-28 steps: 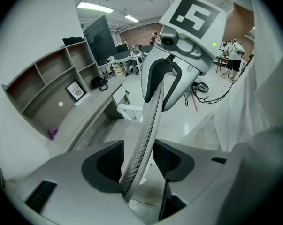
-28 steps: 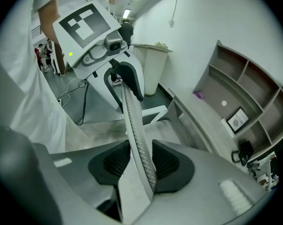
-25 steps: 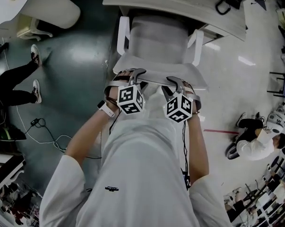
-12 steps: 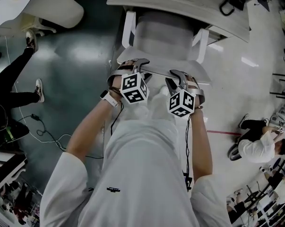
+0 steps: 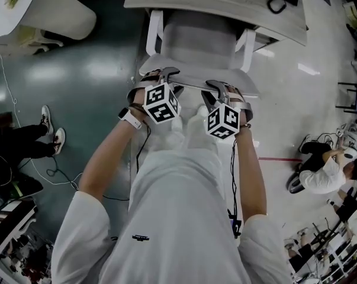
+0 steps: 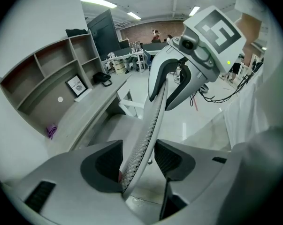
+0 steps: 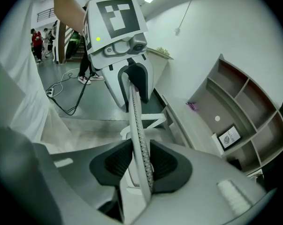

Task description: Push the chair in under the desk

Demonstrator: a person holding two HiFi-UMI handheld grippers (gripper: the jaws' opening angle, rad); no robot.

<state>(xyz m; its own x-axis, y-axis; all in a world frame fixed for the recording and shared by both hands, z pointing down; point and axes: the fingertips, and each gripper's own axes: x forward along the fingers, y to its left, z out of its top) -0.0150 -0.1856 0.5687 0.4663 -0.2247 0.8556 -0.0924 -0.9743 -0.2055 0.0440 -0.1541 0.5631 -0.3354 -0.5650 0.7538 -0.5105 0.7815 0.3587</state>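
The grey chair [image 5: 196,40] with white armrests stands with its seat partly under the pale wooden desk [image 5: 214,2]. Its thin mesh backrest edge [image 5: 193,81] runs under both grippers. My left gripper [image 5: 166,76] straddles the backrest [image 6: 153,111]: its jaws stand wide, and a gap shows beside one pad. My right gripper [image 5: 218,89] is closing its jaws on the same edge [image 7: 134,116], both pads against it. Each gripper view shows the other gripper farther along the backrest: the right gripper [image 6: 172,78] and the left gripper [image 7: 132,81].
A rounded white table [image 5: 60,10] stands at the far left. A person's black-clad legs [image 5: 24,144] and a floor cable [image 5: 54,173] are left of me. Another person sits low at the right [image 5: 326,170]. An open shelf unit [image 6: 52,78] rises behind the desk.
Both grippers and the backrest have shifted a little toward the desk. The bystander's legs at the left have moved nearer in the view.
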